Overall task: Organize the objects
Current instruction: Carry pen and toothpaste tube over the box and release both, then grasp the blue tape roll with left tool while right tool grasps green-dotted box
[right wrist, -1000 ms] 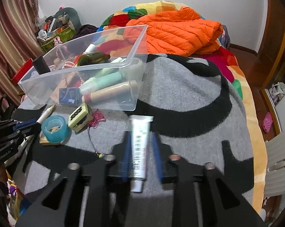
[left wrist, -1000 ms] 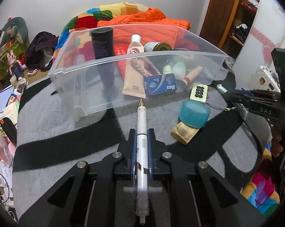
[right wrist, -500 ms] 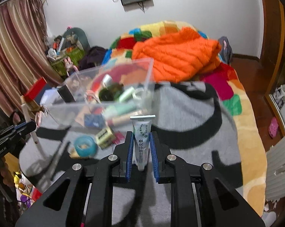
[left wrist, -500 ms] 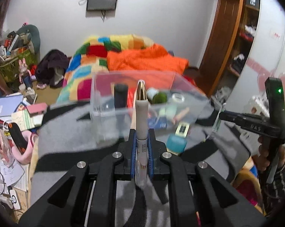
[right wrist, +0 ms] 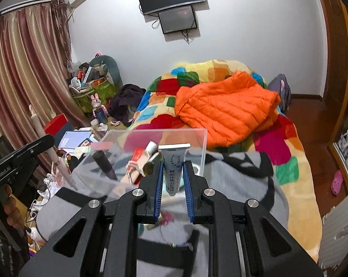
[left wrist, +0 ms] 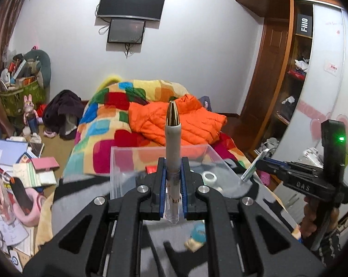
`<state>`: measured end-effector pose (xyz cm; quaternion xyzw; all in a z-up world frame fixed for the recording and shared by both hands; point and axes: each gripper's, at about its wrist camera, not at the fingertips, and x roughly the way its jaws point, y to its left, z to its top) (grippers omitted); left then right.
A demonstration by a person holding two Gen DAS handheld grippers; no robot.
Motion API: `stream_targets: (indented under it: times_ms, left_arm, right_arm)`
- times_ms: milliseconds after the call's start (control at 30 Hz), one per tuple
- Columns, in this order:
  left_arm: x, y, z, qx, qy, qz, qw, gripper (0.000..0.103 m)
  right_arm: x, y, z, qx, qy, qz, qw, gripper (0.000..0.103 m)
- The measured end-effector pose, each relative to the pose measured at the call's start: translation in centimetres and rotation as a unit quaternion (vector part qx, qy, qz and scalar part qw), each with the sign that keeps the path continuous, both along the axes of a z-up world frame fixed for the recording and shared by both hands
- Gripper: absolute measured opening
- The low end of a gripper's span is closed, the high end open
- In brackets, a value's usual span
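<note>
My left gripper (left wrist: 172, 161) is shut on a white pen with a gold tip (left wrist: 172, 138), which stands up out of the jaws above the clear plastic bin (left wrist: 127, 152). In the right wrist view my right gripper (right wrist: 174, 165) is shut on a white tube of cream (right wrist: 173, 161), crimped end up, just in front of the same bin (right wrist: 197, 133). The bin holds a black cylinder (right wrist: 103, 164), a beige tube (right wrist: 137, 173) and other small items. The right gripper with its tube (left wrist: 251, 172) shows at the right of the left wrist view; the left gripper with the pen (right wrist: 56, 159) shows at the left of the right wrist view.
The bin stands on a grey and black blanket (right wrist: 231, 168) on a bed with a patchwork quilt (left wrist: 100, 124) and an orange jacket (right wrist: 227, 110). A teal tape roll (left wrist: 198, 233) lies on the blanket below my left gripper. Floor clutter (left wrist: 23, 168) lies left; a wardrobe (left wrist: 280, 92) stands right.
Both grippers rose off the blanket with the pen and the tube held, and tilted upward, so the bin sank lower in view and the wall and screens came into sight.
</note>
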<state>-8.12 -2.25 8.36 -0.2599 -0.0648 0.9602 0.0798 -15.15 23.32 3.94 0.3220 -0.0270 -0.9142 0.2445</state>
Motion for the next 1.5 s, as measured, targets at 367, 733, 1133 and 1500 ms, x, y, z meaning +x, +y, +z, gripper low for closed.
stream_targets:
  times_ms: [367, 733, 1133, 1500]
  left_arm:
    - [-6.5, 0.5, -3.5, 0.039, -0.043, 0.003, 0.9983, 0.010]
    - [-7.9, -1.4, -7.3, 0.049, -0.106, 0.021, 0.9929, 0.011]
    - [-4.7, -0.3, -6.2, 0.017, -0.090, -0.001, 0.9958, 0.022]
    - [-1.0, 3.8, -9.0, -0.032, -0.126, -0.057, 0.9899, 0.052]
  right_arm:
    - [-3.5, -3.6, -2.6, 0.086, -0.017, 0.006, 0.996, 0.016]
    - [-4.6, -8.8, -5.6, 0.132, -0.046, 0.068, 0.988, 0.017]
    - [-2.3, -7.0, -3.9, 0.090, -0.043, 0.083, 0.992, 0.026]
    - [-0.3, -2.6, -5.2, 0.078, -0.068, 0.069, 0.992, 0.036]
